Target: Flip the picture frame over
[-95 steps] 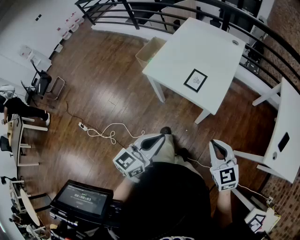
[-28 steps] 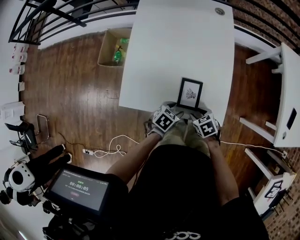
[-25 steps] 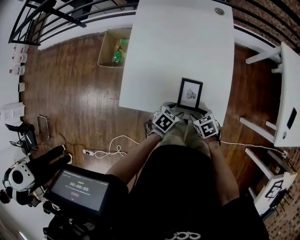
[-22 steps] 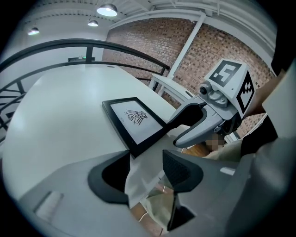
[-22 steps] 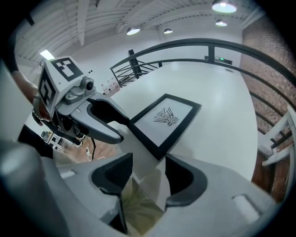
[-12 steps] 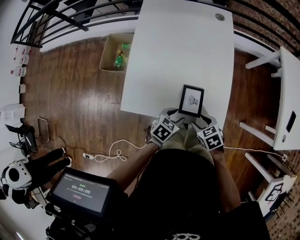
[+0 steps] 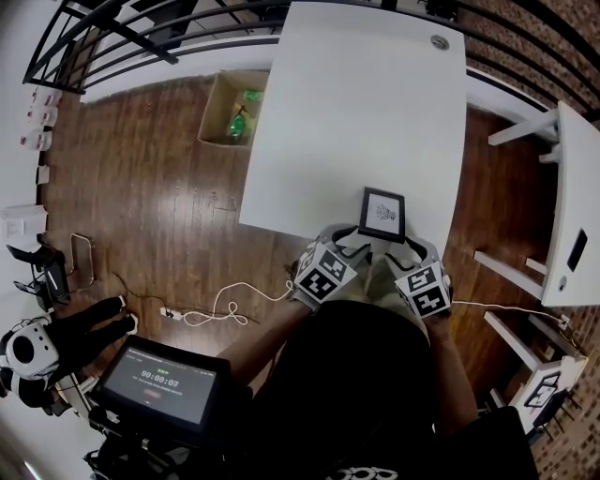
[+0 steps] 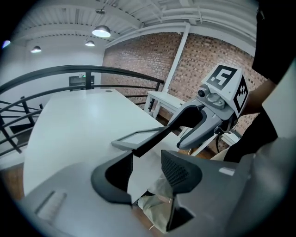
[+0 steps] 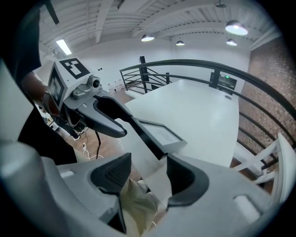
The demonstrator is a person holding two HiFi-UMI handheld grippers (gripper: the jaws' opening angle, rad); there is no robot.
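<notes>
A black picture frame with a white mat lies face up on the white table, right at its near edge. My left gripper is at the frame's near left corner and my right gripper at its near right corner. In the left gripper view the frame ends just above my own jaws, which narrowed slightly and stand open. In the right gripper view the frame reaches my jaws, which have just been opening; its corner sits at a fingertip, unpressed. I cannot tell whether the near edge is lifted.
A cardboard box with green items stands on the wooden floor left of the table. A second white table is at the right. A cable lies on the floor, a screen sits at lower left, and a black railing runs behind.
I have come from standing away from the table up to its near edge. Over the last second both grippers rose toward the camera beside the frame's near corners.
</notes>
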